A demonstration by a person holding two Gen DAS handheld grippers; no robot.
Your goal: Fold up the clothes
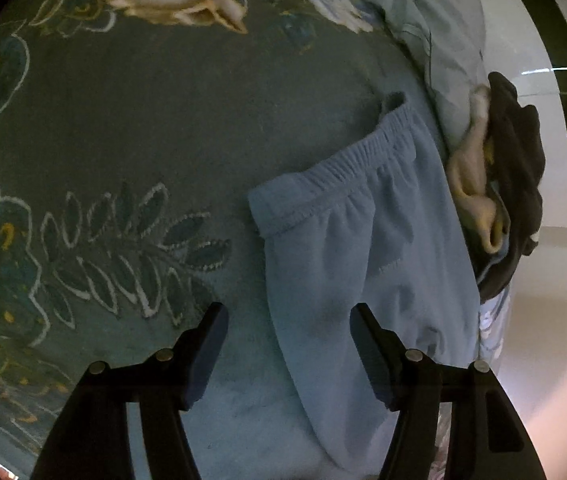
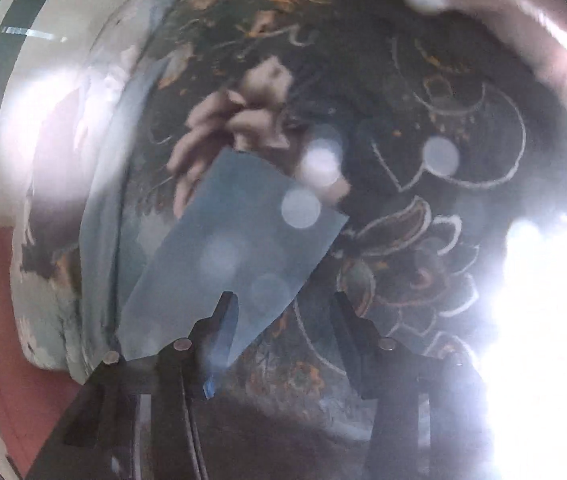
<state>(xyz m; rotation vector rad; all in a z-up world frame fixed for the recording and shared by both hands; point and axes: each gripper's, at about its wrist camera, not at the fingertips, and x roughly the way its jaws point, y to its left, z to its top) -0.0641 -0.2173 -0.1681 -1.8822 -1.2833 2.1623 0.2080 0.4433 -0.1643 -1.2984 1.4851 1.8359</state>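
From my left gripper (image 1: 287, 320) I see both jaws standing apart with nothing pinched; directly ahead of them, and running under the right-hand jaw, lie the light blue pants (image 1: 363, 248), flat on the floral bedspread (image 1: 143, 120) with the elastic waistband at their far end. To the left of the jaws the bedspread is bare cloth with plenty of free room; to the right the pants run close to the bed's edge, where a heap of dark and cream clothes (image 1: 511, 168) sits just beyond them, and past that the pale floor (image 1: 543, 280). My right gripper (image 2: 283, 304) also has its jaws apart and empty; this view is smeared and washed by glare, so I am only fairly sure the blue panel (image 2: 235, 248) rising from behind the left-hand jaw is the pants' other end. Ahead of the right-hand jaw is open bedspread, and the bed's edge falls away far left.
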